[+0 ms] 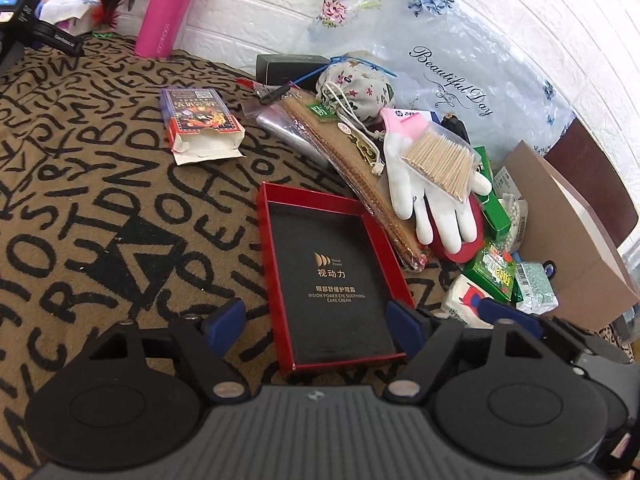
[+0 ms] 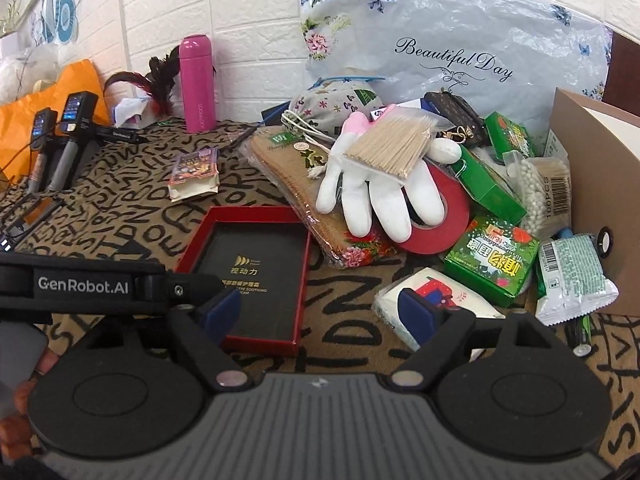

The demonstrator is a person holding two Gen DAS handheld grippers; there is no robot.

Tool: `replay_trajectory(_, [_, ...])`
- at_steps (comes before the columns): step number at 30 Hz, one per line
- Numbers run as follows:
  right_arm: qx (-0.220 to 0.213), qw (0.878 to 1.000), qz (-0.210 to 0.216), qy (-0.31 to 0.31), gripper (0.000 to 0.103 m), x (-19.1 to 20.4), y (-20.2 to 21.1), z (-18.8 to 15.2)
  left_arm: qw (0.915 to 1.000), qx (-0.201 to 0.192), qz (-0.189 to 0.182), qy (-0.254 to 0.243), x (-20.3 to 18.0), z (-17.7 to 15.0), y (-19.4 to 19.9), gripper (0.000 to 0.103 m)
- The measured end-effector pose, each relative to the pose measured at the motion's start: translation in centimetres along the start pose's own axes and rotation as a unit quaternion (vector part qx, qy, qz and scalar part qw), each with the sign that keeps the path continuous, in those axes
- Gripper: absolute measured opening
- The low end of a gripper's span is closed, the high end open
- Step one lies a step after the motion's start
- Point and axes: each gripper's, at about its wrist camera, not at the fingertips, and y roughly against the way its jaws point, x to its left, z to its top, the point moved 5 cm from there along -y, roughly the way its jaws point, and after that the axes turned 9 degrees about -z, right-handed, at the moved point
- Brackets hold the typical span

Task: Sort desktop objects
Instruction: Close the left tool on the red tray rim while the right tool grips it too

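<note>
The left tool point(image 1: 316, 316) stands wide, its blue pads on either side of the near end of the red tray point(image 1: 334, 276), holding nothing. The right tool point(image 2: 320, 310) is wide too and empty; its left pad sits over the tray's point(image 2: 244, 276) near corner and its right pad over a tissue pack point(image 2: 432, 300).

The tray lies flat on the worktop point(image 1: 100, 208), which is covered by a brown cloth with black letters. A black card with gold print lines the tray.

Beyond the tray, apart from the rest, lies a card box point(image 1: 200, 120) with its flap open. To the tray's right is a pile: a brown packet point(image 2: 288, 168), touching the tray's far corner, with a white glove point(image 2: 372, 200) on top of it and a bag of toothpicks point(image 2: 390, 144) on the glove. Under the glove's fingers lies a red tape roll point(image 2: 448, 216). Green boxes point(image 2: 492, 260) and a bag of white beads point(image 2: 528, 184) crowd against a cardboard box point(image 2: 592, 184) at the right. A floral pouch point(image 2: 320, 106) sits behind the packet, and a pink bottle point(image 2: 196, 84) stands upright by the wall.
</note>
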Motion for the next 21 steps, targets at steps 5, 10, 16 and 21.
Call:
replay_trajectory(5, [0.007, 1.0, -0.001, 0.009, 0.058, 0.5, -0.8, -0.1, 1.0, 0.002, -0.001, -0.006, 0.3, 0.5, -0.6, 0.065])
replay_trajectory(10, [0.019, 1.0, 0.008, 0.024, 0.039, 1.4, -1.6, -0.5, 1.0, 0.002, -0.004, -0.007, 0.6, 0.9, -1.1, 0.058])
replay_trajectory(16, [0.025, 0.999, 0.014, 0.033, 0.032, 2.1, -2.6, -0.6, 0.9999, -0.005, -0.006, -0.011, 0.6, 1.0, -1.4, 0.057])
replay_trajectory(21, [0.024, 0.998, 0.019, 0.05, 0.022, 2.7, -2.4, -0.6, 0.9998, -0.01, 0.014, -0.005, 1.2, 0.7, -0.9, 0.026])
